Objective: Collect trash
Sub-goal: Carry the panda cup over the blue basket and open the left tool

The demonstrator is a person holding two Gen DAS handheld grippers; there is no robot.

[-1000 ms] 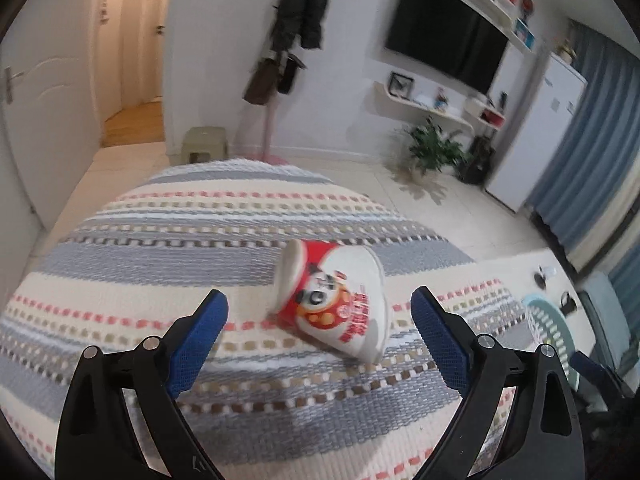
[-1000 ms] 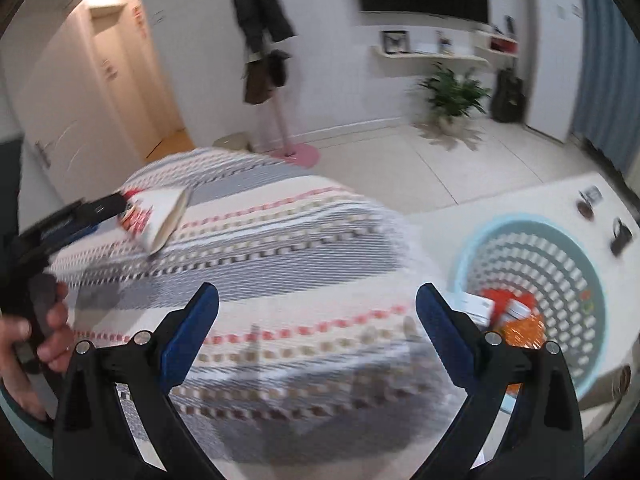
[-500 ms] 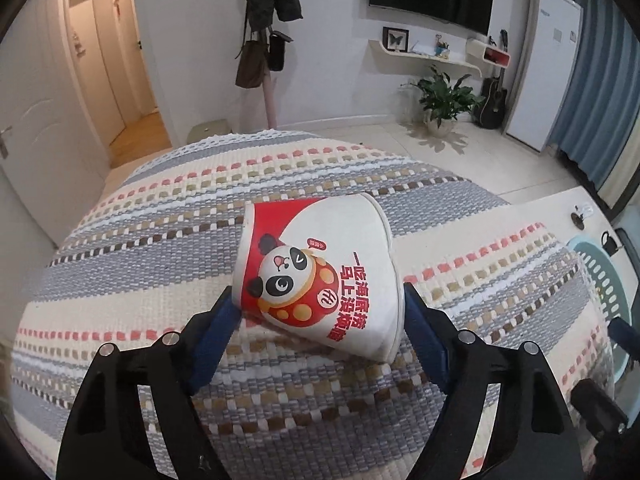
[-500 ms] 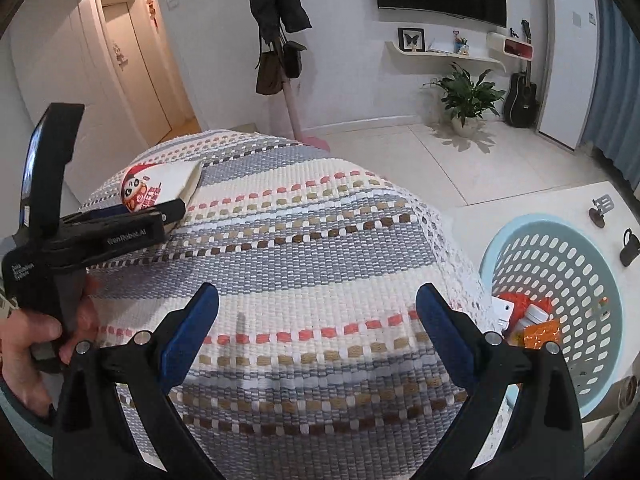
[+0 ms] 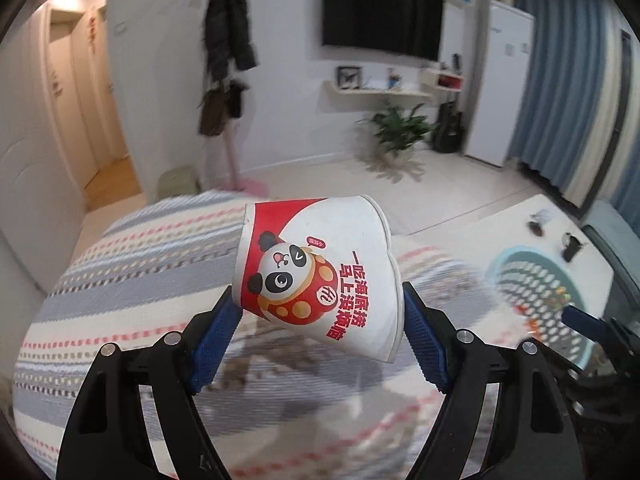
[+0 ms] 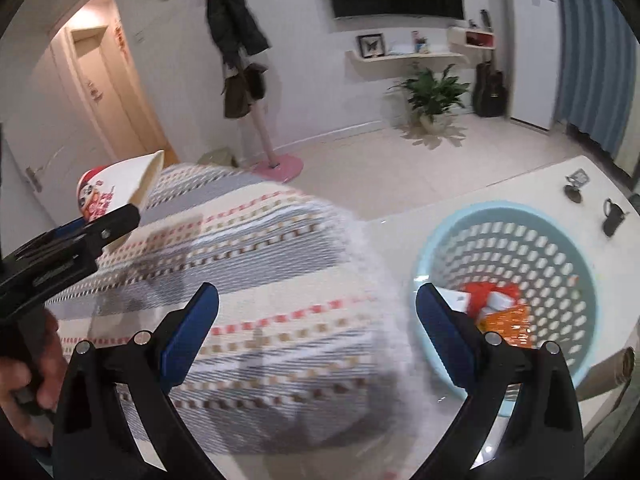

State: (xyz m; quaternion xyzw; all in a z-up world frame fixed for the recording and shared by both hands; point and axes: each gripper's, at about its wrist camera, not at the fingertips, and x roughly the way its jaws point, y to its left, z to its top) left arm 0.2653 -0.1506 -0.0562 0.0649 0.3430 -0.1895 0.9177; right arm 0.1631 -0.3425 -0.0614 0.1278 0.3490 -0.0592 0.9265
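My left gripper is shut on a red-and-white paper cup with a panda print and holds it on its side above the striped tablecloth. The cup and the left gripper also show at the left of the right wrist view, lifted off the table. My right gripper is open and empty over the table's right edge, next to the light blue perforated basket, which holds red, orange and white trash. The basket shows to the right in the left wrist view.
The basket stands on the white floor beside the table. A coat rack with a pink base, a potted plant, a small stool, a cardboard tube and small dark objects on the floor are around.
My left gripper closed on the cup and lifted it off the tablecloth. My right gripper shifted toward the basket, still open.
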